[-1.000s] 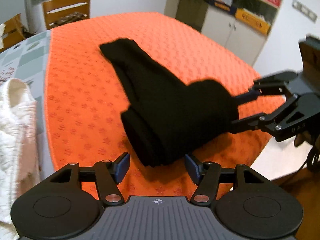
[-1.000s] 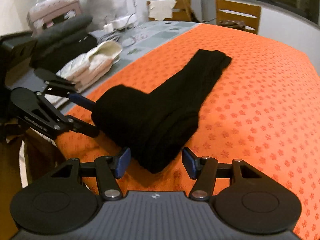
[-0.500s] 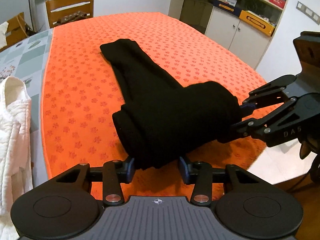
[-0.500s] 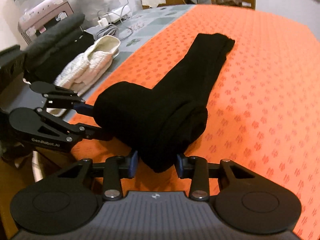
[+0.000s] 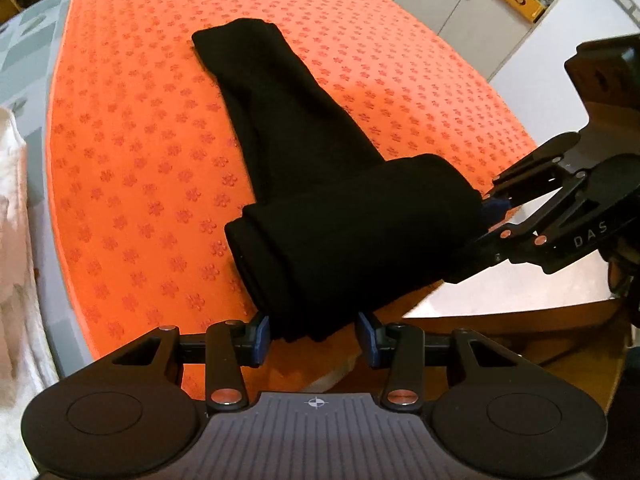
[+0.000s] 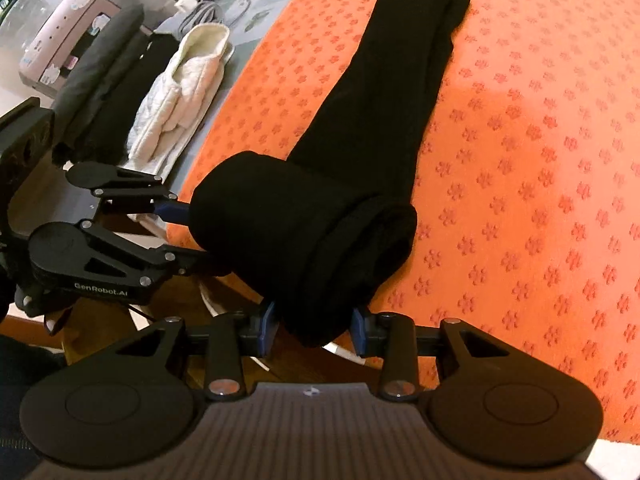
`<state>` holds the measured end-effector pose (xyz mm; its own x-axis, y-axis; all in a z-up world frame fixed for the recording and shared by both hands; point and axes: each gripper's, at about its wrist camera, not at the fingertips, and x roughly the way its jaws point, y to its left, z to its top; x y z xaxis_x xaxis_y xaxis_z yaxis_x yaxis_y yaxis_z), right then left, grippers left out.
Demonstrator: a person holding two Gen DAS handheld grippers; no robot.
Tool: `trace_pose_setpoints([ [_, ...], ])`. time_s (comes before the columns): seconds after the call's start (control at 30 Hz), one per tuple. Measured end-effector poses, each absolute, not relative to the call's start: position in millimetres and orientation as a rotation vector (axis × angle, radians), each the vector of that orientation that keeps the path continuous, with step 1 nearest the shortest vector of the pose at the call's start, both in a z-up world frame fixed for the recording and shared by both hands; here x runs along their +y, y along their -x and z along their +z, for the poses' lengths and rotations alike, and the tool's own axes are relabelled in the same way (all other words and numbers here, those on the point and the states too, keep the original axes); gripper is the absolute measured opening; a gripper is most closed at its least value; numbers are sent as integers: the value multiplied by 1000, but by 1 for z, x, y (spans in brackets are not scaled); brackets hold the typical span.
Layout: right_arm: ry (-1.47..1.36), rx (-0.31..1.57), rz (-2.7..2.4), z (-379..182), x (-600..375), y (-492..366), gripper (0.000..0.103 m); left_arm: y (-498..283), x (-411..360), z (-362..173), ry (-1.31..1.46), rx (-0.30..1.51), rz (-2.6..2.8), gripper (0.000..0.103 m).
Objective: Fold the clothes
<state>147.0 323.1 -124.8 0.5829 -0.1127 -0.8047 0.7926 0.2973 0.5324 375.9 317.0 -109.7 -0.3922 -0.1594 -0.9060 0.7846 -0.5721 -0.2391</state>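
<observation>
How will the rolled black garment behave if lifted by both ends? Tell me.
The black garment would likely sag between the left gripper and right gripper: soft knit, floppy. Its unrolled tail on the orange cloth would probably drag. The roll may loosen.

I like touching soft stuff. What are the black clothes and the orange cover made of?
The black garment looks like soft, matte knit fabric: it rolls thick and shows no shine. The orange cover seems woven cloth with a raised flower pattern. Exact fibres cannot be told.
</observation>
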Motion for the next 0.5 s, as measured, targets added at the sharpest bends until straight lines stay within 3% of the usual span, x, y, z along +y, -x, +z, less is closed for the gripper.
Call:
trace_pose_setpoints([
  [0.5,-1123,566,-778,-97,295,-119,47,-374,291,-75,-1028,872,-2023,48],
])
